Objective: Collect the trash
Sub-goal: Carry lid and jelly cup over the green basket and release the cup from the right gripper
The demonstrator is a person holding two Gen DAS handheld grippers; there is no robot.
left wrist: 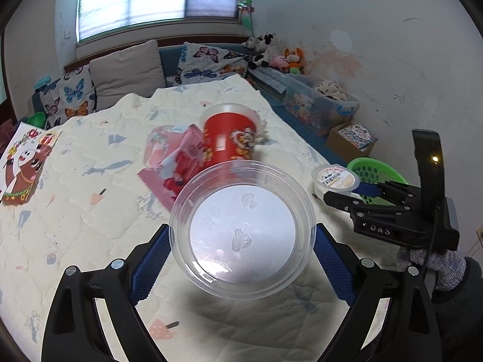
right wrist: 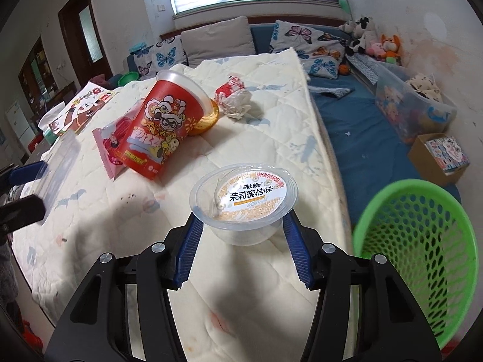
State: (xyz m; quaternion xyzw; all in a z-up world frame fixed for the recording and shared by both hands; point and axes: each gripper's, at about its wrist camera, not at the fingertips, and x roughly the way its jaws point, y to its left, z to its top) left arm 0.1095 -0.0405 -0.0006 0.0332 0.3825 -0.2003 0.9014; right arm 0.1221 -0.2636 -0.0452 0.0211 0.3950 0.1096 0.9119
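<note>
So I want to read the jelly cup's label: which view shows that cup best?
The right wrist view: the jelly cup sits centred and close between the right gripper's jaws, its printed lid facing the camera. In the left wrist view the cup is small, off to the right, its print too small to read.

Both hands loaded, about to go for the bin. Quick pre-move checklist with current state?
1. Left gripper holds the clear round container between both fingers: ok.
2. Right gripper holds the jelly cup by its sides: ok.
3. Jelly cup lid peeled partly open; whether anything is left inside: cannot tell.
4. Green basket upright, mouth open, beside the bed on the right gripper's side: ok.
5. Both held items lifted off the quilt: ok.
6. Trash left on the quilt: red snack cup, pink wrapper, crumpled paper: not ok.
</note>
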